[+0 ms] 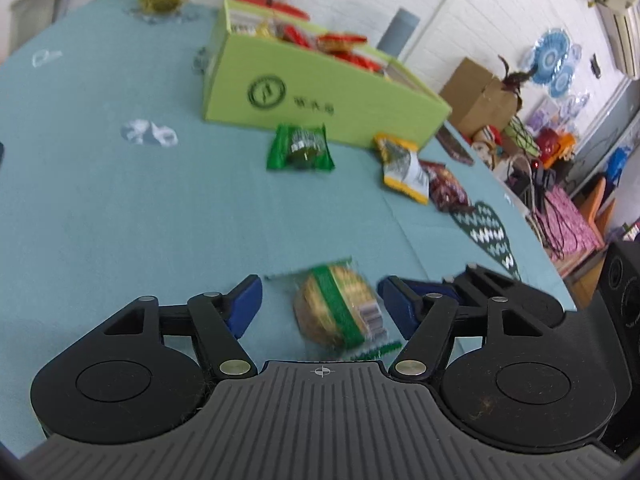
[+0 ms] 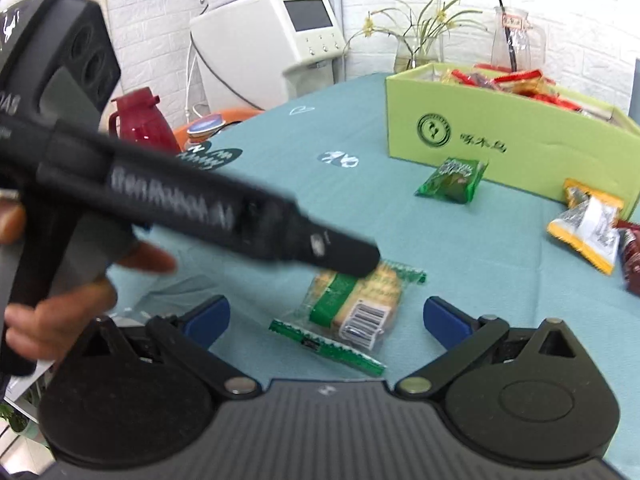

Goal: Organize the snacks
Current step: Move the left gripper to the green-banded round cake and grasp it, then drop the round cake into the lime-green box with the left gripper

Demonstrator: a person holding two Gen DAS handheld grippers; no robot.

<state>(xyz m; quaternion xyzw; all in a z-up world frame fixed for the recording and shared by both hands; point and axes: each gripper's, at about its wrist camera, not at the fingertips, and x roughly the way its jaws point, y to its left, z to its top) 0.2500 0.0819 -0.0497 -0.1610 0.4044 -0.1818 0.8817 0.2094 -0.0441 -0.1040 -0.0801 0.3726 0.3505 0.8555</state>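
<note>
Snacks loose on worktop (image 1: 100, 208) — four: biscuit pack (image 1: 338, 310), green packet (image 1: 301, 148), yellow packet (image 1: 402, 170), dark red one (image 1: 448, 192). One green box (image 1: 312, 92). Both hand-held grippers — left (image 1: 320, 300), right (image 2: 326, 316) — gape, pads clear of biscuit pack.

Four snack packets lie loose on the teal-clothed table (image 1: 100, 208): one clear round biscuit packet with a green band (image 1: 338, 308), one green foil packet (image 1: 301, 148), one yellow-edged silver packet (image 1: 402, 168) and one dark red packet (image 1: 446, 192). One light green cardboard box (image 1: 320, 96) holds several red-wrapped snacks (image 1: 340, 42), too jumbled to count.
</note>
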